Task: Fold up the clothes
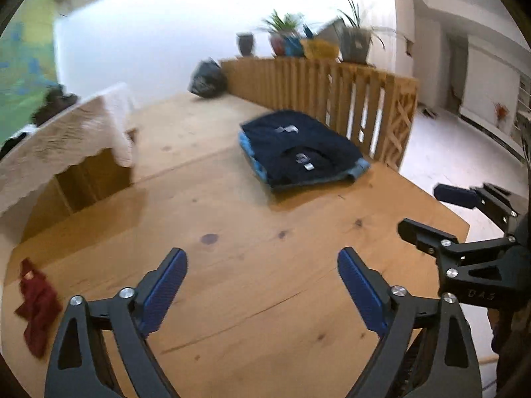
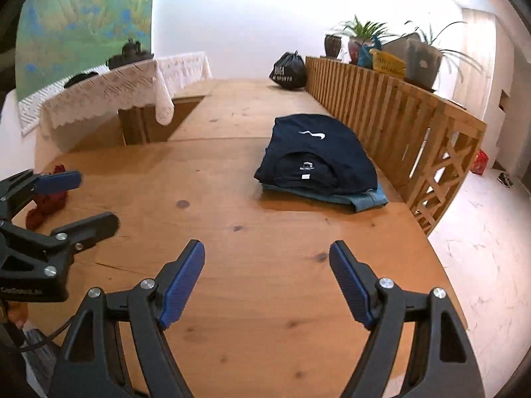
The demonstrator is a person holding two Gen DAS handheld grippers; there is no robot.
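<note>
Both grippers are held above a wooden table (image 2: pixel 265 298), side by side, each pointing down and forward over bare boards. The left gripper (image 1: pixel 262 265) is spread wide, its blue pads (image 1: pixel 166 288) well apart with nothing between them; seen from the right wrist view, the left gripper (image 2: pixel 89 199) is again shown open and empty at the left edge. The right gripper (image 2: pixel 267 258) is likewise spread, its pads (image 2: pixel 184 282) apart and gripping nothing; in the left wrist view the right gripper (image 1: pixel 428 209) is seen at the right edge, also open. A folded stack (image 2: pixel 318 159) is laid on the table ahead of the grippers, just beside a wooden slat fence (image 2: pixel 381 106) along the table's right side. The stack is topped by a navy shirt (image 1: pixel 298 142) with a white logo and a neck label showing, and a lighter blue garment (image 2: pixel 368 199) is seen under it, sticking out at the near edge. A crumpled red cloth (image 1: pixel 36 305) is left near the table's left edge, well apart from the stack. A black bag (image 2: pixel 288 71) is set at the far end of the table by the fence, and potted plants (image 2: pixel 421 56) are lined up on the fence top. A lace cloth (image 2: pixel 109 93) is draped over a raised surface at the left.
</note>
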